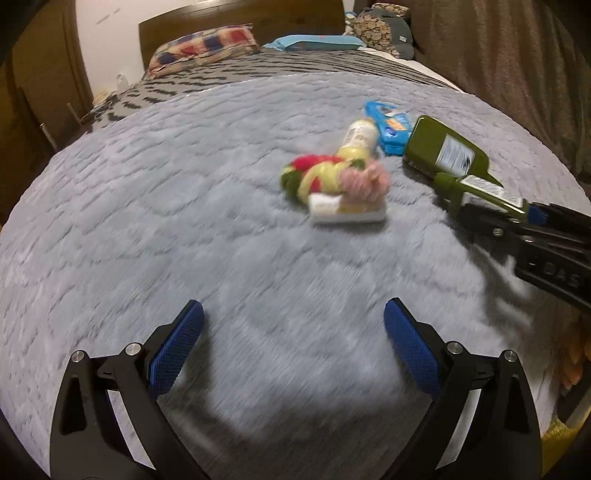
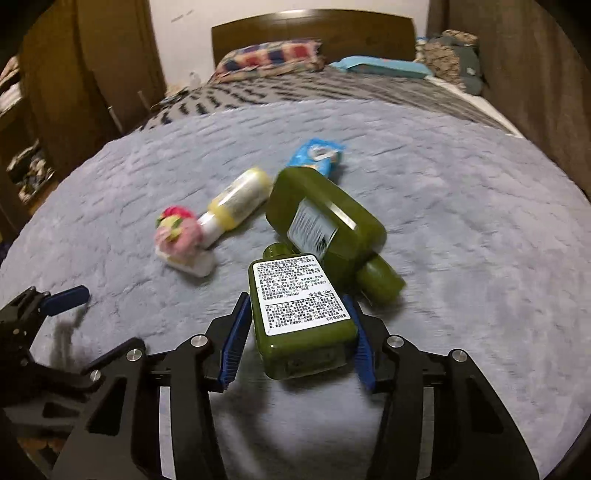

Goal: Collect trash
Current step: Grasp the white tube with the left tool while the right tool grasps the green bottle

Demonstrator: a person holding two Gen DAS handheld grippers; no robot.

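Observation:
My right gripper [image 2: 297, 314] is shut on a small green bottle [image 2: 301, 314] with a white label, held just above the grey blanket. It also shows in the left wrist view [image 1: 484, 190] at the right. A larger green bottle [image 2: 325, 218] lies on its side just beyond it. A yellow bottle [image 2: 238, 201] lies to the left, its cap end by a knitted flower [image 2: 177, 232] on a white block. A blue wrapper [image 2: 317, 155] lies farther back. My left gripper [image 1: 293, 334] is open and empty, short of the flower [image 1: 332, 177].
The grey fluffy blanket [image 1: 147, 221] covers the bed. Pillows [image 1: 207, 44] and a wooden headboard [image 2: 314, 33] are at the far end. A brown curtain [image 1: 498, 55] hangs at the right. Wooden furniture [image 2: 55, 92] stands at the left.

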